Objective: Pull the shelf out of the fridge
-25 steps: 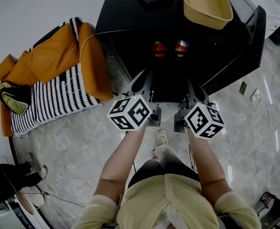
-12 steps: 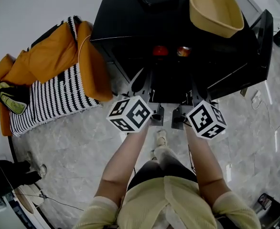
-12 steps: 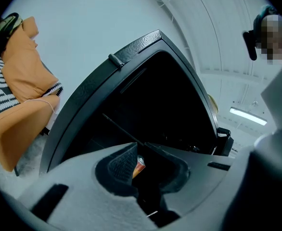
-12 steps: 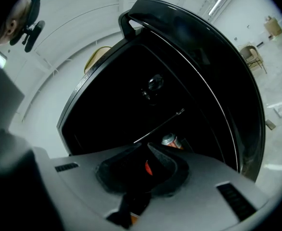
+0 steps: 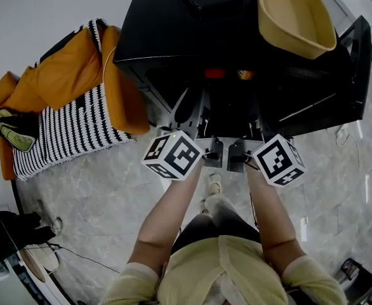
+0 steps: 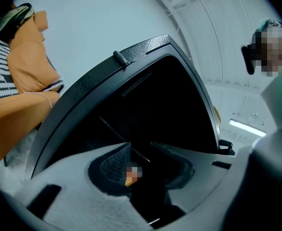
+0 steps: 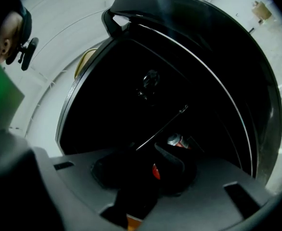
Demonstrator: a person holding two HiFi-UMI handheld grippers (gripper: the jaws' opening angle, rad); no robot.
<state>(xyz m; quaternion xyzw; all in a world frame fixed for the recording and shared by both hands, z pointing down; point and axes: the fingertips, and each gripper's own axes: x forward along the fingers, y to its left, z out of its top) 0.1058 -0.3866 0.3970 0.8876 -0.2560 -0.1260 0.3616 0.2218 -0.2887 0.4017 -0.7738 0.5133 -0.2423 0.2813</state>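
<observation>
The black fridge [image 5: 186, 30] stands open, its door [image 5: 354, 62] swung out to the right. Inside it is dark; the shelf shows only as a thin bright front edge [image 6: 113, 131] [image 7: 162, 127]. Two red cans [image 5: 214, 74] stand deep inside. My left gripper [image 5: 189, 110] [image 6: 140, 147] and right gripper [image 5: 257, 122] [image 7: 143, 150] point level into the opening, side by side. Both pairs of jaws have just been opening. The shelf's edge runs toward each gap, and no pad presses on it.
A yellow basin [image 5: 294, 14] sits on the fridge's top at the right. An orange cushion with a striped black-and-white cover [image 5: 65, 107] lies close on the left. The person's shoe [image 5: 214, 184] is on the grey marble floor [image 5: 97, 196] under the grippers.
Both grippers have drawn back a little from the fridge, down in the picture. The cans now show less under the fridge's top edge.
</observation>
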